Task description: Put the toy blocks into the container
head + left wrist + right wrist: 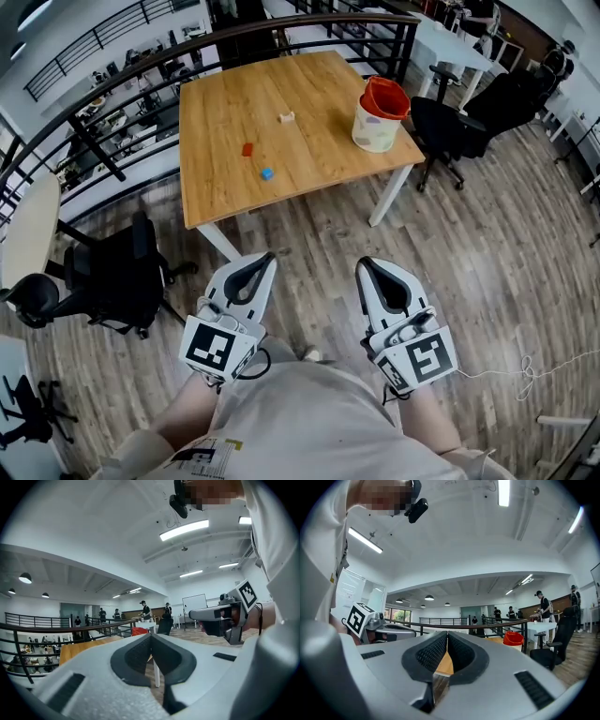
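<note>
Head view: the left gripper (262, 256) and the right gripper (363, 264) sit side by side in the lower centre of the frame, both over the wooden floor (487, 244) and well short of the table (225, 94); neither touches anything.

Left gripper view: the jaws are pressed together at the tips, with nothing between them; right gripper view: the jaws are likewise pressed together and hold nothing.

The table stands in the upper centre of the head view; three toy blocks lie on its top, apart from one another: a pale block (287, 117) near the middle, a red block (247, 149) below and left of it, a blue block (266, 173) just below the red one, nearer the front edge.

The container (380, 117), a cream bucket with an orange-red lining, stands upright at the table's right corner, well apart from all three blocks; what it holds cannot be told.

A dark railing (122, 84) runs behind the table across the upper left; a black office chair (117, 277) stands at the left of the frame; another black chair (455, 127) stands just right of the table.
</note>
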